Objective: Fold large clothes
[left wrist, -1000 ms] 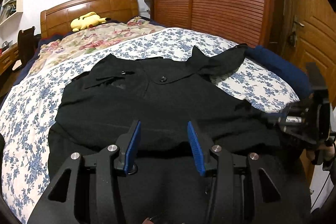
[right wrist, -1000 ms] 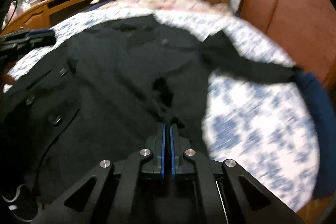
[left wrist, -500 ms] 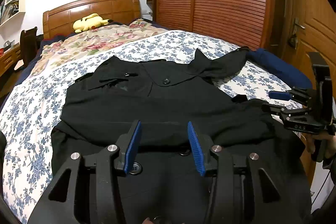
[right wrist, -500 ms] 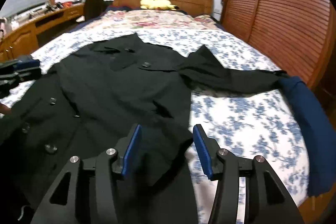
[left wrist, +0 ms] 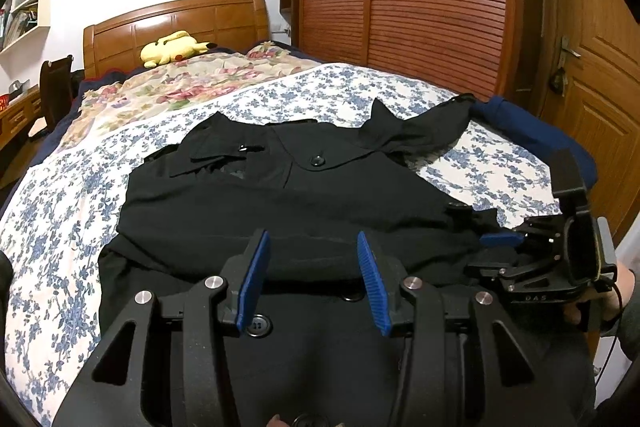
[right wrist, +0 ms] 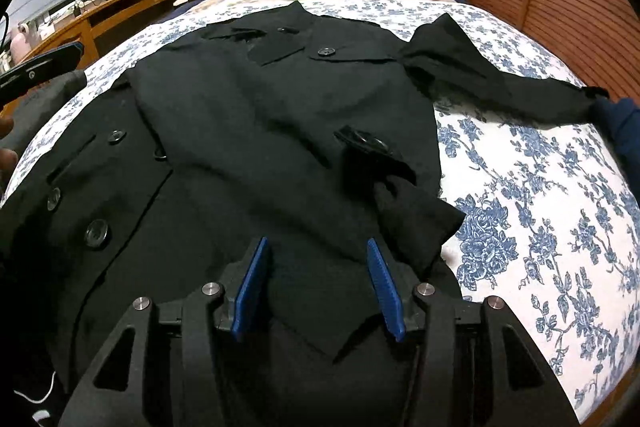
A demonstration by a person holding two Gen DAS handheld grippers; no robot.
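Coat [right wrist: 248, 131] is laid lengthwise toward frame top. Unfolded sleeve [right wrist: 492, 83] lies upper right, nearer right tongs [right wrist: 316, 287]; both tongs, left [left wrist: 312, 283] included, are released, empty.

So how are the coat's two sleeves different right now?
One sleeve is folded across the black coat, its cuff near the right gripper. The other sleeve stretches sideways over the flowery bedspread, reaching a navy cloth. Both are black and lie loose; neither gripper holds one.
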